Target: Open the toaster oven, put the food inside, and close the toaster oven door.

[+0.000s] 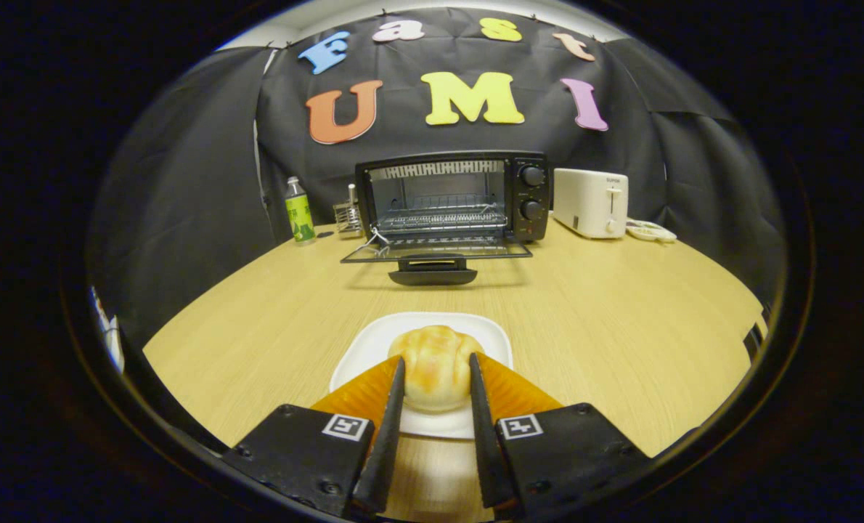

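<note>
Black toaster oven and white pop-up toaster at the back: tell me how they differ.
The black toaster oven is larger and dark, the white pop-up toaster smaller and pale. The oven's door lies folded down, showing a wire rack; the toaster's body is closed. The oven has two round knobs, the toaster a side lever. Both stand on the wooden table, beyond the gripper, whose fingers flank the bread roll.
</note>
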